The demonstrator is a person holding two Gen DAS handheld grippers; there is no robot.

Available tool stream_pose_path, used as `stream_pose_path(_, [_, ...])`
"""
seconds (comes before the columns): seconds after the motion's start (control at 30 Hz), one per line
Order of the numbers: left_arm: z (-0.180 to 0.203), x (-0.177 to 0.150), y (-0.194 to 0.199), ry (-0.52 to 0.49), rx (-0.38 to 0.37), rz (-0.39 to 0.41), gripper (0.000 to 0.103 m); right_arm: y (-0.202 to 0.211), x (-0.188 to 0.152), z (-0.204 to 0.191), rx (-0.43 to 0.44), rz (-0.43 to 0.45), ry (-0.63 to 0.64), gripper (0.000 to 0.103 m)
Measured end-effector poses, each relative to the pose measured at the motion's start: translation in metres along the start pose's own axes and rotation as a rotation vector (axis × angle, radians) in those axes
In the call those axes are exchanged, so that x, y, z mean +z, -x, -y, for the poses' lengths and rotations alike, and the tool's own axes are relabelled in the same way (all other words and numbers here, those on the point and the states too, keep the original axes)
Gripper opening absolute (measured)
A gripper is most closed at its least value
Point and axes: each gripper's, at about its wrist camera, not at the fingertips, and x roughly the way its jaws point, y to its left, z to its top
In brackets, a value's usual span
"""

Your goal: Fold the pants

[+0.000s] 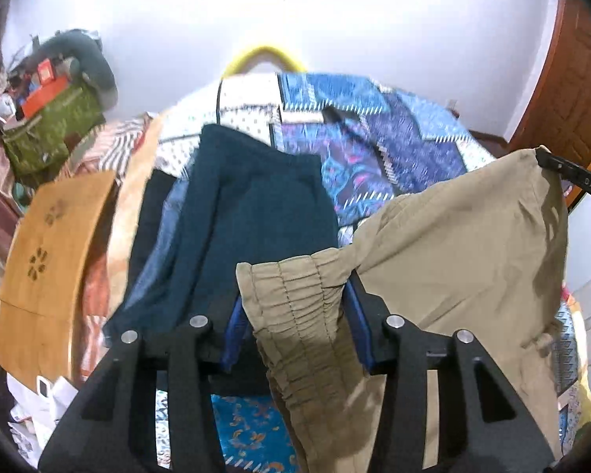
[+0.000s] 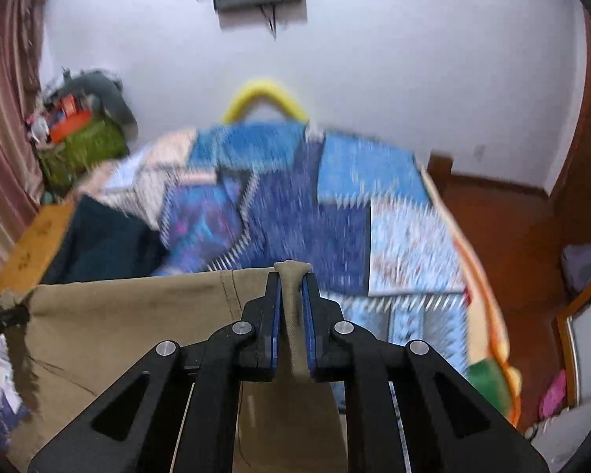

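Observation:
Khaki pants [image 1: 453,244] hang in the air above the bed, stretched between both grippers. My left gripper [image 1: 295,287] is shut on the gathered elastic waistband [image 1: 303,315]. My right gripper [image 2: 292,276] is shut on the other corner of the khaki pants [image 2: 130,315], a bunch of cloth pinched between its blue pads [image 2: 274,315]. The right gripper also shows in the left wrist view [image 1: 547,157], holding the far corner. The lower part of the pants drops out of view.
A bed with a blue patchwork cover [image 1: 374,126] [image 2: 315,205] lies below. A stack of folded dark teal and navy clothes [image 1: 248,213] [image 2: 102,240] sits on its left side. An orange cushion [image 1: 47,260], a green bag [image 1: 51,126] and a wooden door [image 1: 571,79] border the bed.

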Motion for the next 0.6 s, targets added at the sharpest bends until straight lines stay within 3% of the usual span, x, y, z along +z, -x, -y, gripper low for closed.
stream_pose_path(0.2, [0.006,-0.015,0.042,-0.032,-0.024,0.034,0.047,0.047,-0.009,-0.014,0.034,0.048,0.029,0.009])
stream_pose_path(0.6, [0.033,-0.074,0.115,-0.117,-0.065,0.074,0.046,0.130,-0.074,0.002,0.057,0.077,0.001,0.008])
